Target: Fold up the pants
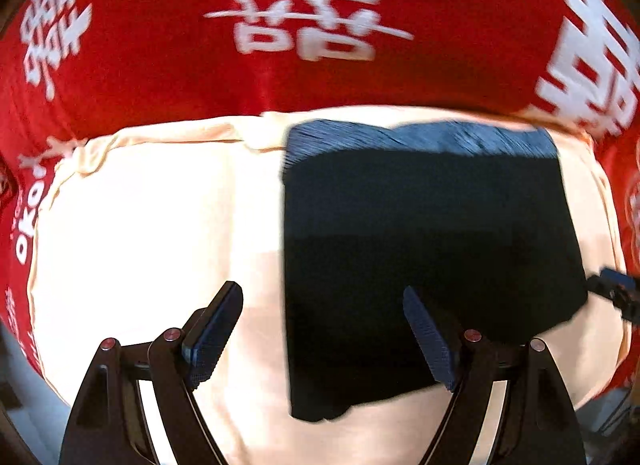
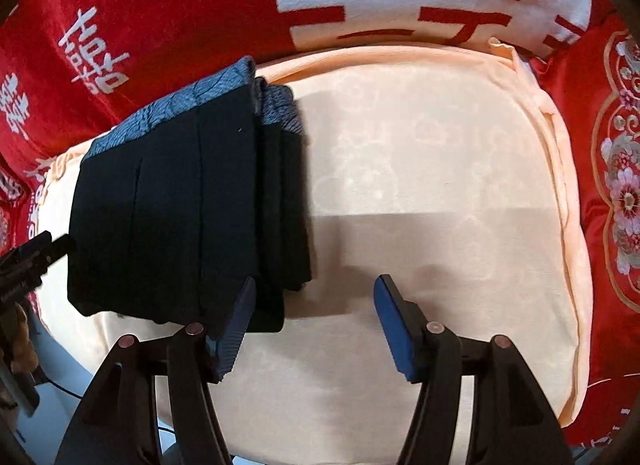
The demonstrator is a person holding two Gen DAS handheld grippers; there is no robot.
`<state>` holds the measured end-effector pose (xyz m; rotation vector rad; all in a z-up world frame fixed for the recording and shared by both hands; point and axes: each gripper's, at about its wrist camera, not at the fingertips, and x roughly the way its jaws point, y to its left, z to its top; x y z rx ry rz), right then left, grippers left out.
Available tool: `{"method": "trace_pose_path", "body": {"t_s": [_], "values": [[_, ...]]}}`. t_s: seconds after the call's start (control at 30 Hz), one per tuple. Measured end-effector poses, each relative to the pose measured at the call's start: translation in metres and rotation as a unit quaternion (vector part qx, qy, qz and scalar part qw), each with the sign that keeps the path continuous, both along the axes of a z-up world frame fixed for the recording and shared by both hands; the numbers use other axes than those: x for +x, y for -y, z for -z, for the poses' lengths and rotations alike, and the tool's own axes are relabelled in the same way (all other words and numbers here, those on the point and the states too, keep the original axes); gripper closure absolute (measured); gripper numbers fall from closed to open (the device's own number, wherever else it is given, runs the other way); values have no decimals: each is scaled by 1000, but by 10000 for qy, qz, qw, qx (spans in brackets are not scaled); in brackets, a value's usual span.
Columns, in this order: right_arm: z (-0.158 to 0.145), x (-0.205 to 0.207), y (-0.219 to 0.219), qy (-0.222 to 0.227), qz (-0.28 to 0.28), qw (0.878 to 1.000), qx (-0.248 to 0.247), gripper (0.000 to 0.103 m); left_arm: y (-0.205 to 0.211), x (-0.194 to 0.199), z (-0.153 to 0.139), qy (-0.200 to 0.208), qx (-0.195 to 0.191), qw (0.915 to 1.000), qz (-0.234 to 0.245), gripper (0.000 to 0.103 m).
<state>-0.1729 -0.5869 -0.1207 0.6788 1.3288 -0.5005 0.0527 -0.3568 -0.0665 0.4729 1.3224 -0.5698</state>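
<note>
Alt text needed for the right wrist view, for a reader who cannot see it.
Dark folded pants with a blue patterned waistband lie in a neat stack on a peach cloth, left of centre. The right gripper hovers with its jaws open and empty just beside the stack's near edge. Red bedding with white characters surrounds the cloth.

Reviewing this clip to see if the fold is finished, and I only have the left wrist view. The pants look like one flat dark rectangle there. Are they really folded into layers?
Observer: Yes. The right wrist view shows the pants as stacked layers, with folded edges visible along the side facing that camera.
Operator: Is the right gripper holding them?
Observer: No. The right gripper is open with nothing between its fingers; one finger overlaps the stack's near corner, contact unclear.
Operator: What lies right of the pad?
Observer: Past the peach pad lies a red floral embroidered cloth.
</note>
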Motion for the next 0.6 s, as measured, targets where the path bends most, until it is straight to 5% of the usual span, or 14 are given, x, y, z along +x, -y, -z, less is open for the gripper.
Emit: {"method": "trace_pose_path", "body": {"t_s": [0.23,0.47,0.6], "values": [[-3,5,4,210,59,9997,112,38,-11,30,16,-261,-110,9986,-451,20],[4,23,0,195,-162,9996,116,38,-7,34,40,-334,-69,9990,-281,20],[15,27,2,136,-172,9997,145,35,-8,26,49,-4,110,9999,-72,10]]}}
